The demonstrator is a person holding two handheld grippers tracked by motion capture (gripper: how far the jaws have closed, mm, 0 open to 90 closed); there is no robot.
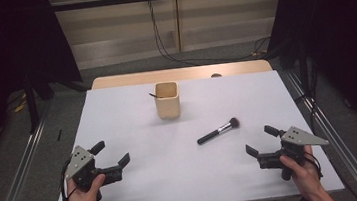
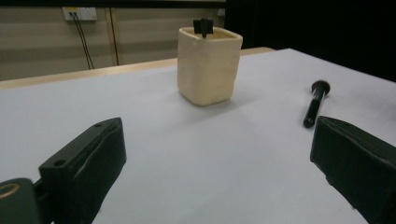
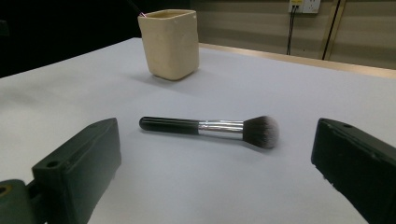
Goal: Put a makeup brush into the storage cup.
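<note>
1. Looking down, we see the brush [image 1: 218,130] lying flat on the table [image 1: 140,185], a little in front of the right gripper [image 1: 260,140].
2. Our right gripper is wide open and holds nothing. Its jaws sit on either side of the brush, but back from it.
3. Our left gripper [image 1: 110,154] is wide open too, and holds nothing. It rests near the table's front left corner, far from the brush.
4. The cup [image 1: 167,100] stands up straight, past the brush. Something thin and dark [image 2: 203,25] already sticks out of its top.
5. We think the brush goes in the cup next.
6. The handle is round and smooth. If we pinch it off-centre, it could roll or slip away.
7. If we grab the soft hairs, they could bend and the brush could drop.
8. The cup looks light. If we bump its rim with the brush, it could tip over.
</note>
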